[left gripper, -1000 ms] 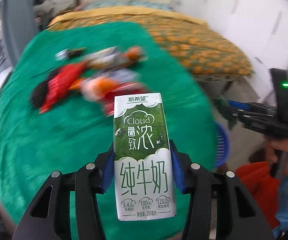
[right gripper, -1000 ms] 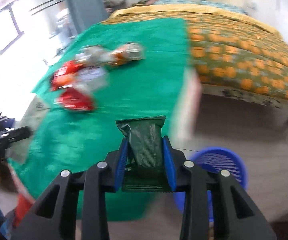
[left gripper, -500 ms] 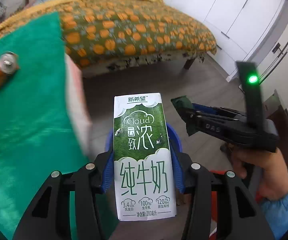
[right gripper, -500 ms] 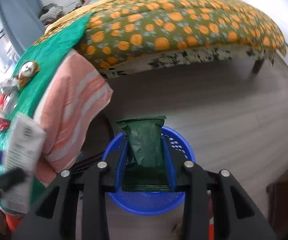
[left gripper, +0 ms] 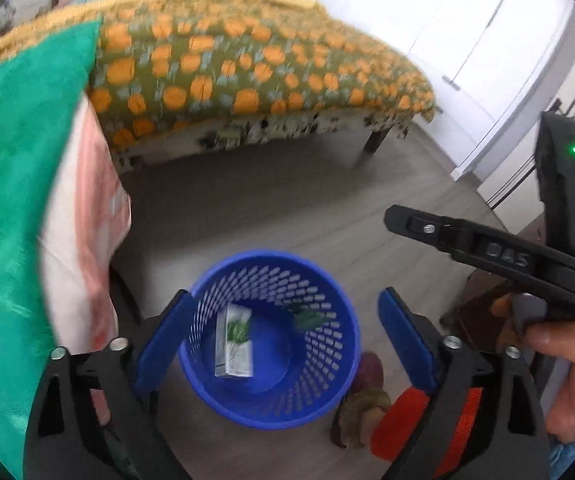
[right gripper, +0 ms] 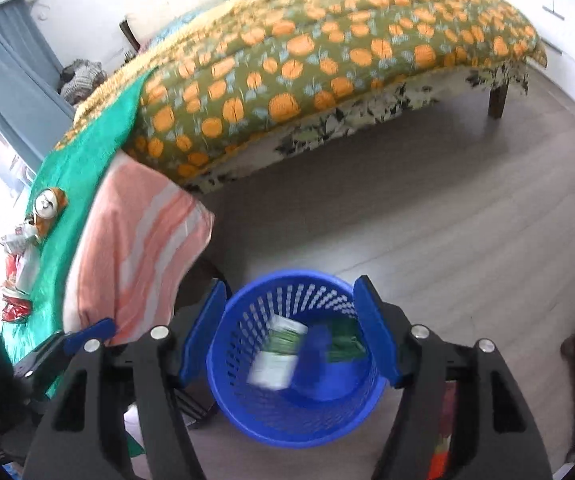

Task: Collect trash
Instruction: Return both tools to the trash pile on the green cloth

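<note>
Two grippers over one bin here. The left gripper [left gripper: 283, 340] hangs above the blue basket [left gripper: 327, 396], jaws spreading wide and nothing between the blue pads, only the basket's mouth showing through the gap. The right gripper [right gripper: 289, 330] points down over that same basket [right gripper: 247, 408], its jaws opening too, with nothing clamped between them; from the left wrist view its black body reaches in from the right, gripped by one hand [left gripper: 567, 364]. Inside the single basket, count two pieces of trash: one white-and-green milk carton [left gripper: 234, 342] lying against the perforated wall on the left side, and one dark green wrapper [left gripper: 307, 319] over on the right side, blurred in both views. In the right wrist view the carton [right gripper: 277, 354] sits near the middle and the wrapper [right gripper: 345, 344] just beside it to the right. The basket stands on the grey wood floor [right gripper: 427, 232], close by a table draped in a green cloth [right gripper: 75, 168] over a pink striped one [right gripper: 135, 248]. On the green cloth, one drink can [right gripper: 47, 205] on its side, and beyond it a small heap of wrappers [right gripper: 17, 272], too smeared to count. Behind it all, one bed with an orange-spotted cover [right gripper: 327, 52].
</note>
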Demonstrator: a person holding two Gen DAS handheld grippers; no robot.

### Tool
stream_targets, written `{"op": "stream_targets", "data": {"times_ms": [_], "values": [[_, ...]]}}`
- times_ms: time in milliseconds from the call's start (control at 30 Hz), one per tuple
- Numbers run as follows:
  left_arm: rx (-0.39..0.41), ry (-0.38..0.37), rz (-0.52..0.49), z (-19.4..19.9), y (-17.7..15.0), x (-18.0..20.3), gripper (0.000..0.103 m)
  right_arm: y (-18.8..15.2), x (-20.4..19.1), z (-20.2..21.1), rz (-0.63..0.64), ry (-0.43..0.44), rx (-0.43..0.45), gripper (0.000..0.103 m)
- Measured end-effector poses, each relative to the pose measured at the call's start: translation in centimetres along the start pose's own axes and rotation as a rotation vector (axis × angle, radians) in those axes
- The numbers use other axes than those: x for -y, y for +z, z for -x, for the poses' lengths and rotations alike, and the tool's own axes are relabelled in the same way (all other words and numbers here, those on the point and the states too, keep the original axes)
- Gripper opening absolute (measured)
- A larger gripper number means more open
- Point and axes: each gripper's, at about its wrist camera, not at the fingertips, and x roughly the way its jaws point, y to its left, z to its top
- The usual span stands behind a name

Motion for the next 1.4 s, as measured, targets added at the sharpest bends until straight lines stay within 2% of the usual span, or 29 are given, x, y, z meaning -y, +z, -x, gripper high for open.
{"op": "stream_targets", "data": {"times_ms": [100,167,233,367,500,600,800,967,1167,1267,1400], "values": [[0.074,-0.007,-0.040,3.2,0.1,0.9,0.098,0.0,-1.3,1.7,0.037,-0.007,0.056,0.071],[0.126,-0.018,-0.064,5.9,-0.3,1.2,0.098,0.0,-2.2,2.7,0.060,-0.026,0.098,0.083],[0.142,0.001,-0.074,7.7,-1.0,1.2,0.098,-0.2,-3.3,3.8,0.085,-0.049,0.150,0.089],[0.134,0.025,-0.090,10.6,-3.5,0.1,0.098,-1.1,-6.0,5.5,0.163,-0.110,0.260,0.091],[0.135,0.106,-0.017,13.6,-6.6,-4.0,0.098,-2.5,-9.0,5.6,0.261,-0.140,0.301,0.091],[0.141,0.168,0.040,15.4,-8.6,-7.5,0.098,-4.3,-12.0,5.0,0.335,-0.112,0.286,0.091],[0.133,0.381,0.114,19.5,-11.4,-15.4,0.098,-9.3,-20.3,3.4,0.495,0.020,0.209,0.091],[0.124,0.482,0.178,22.9,-12.9,-22.4,0.098,-13.0,-28.2,1.7,0.656,0.119,0.125,0.091],[0.097,0.532,0.195,25.8,-13.8,-29.3,0.098,-14.9,-35.7,-0.7,0.760,0.176,0.043,0.091],[0.113,0.544,0.215,27.2,-13.2,-32.8,0.098,-15.2,-38.5,-2.7,0.789,0.176,0.013,0.091],[0.155,0.511,0.249,28.4,-10.3,-37.7,0.098,-15.1,-39.5,-4.5,0.782,0.162,-0.012,0.091]]}}
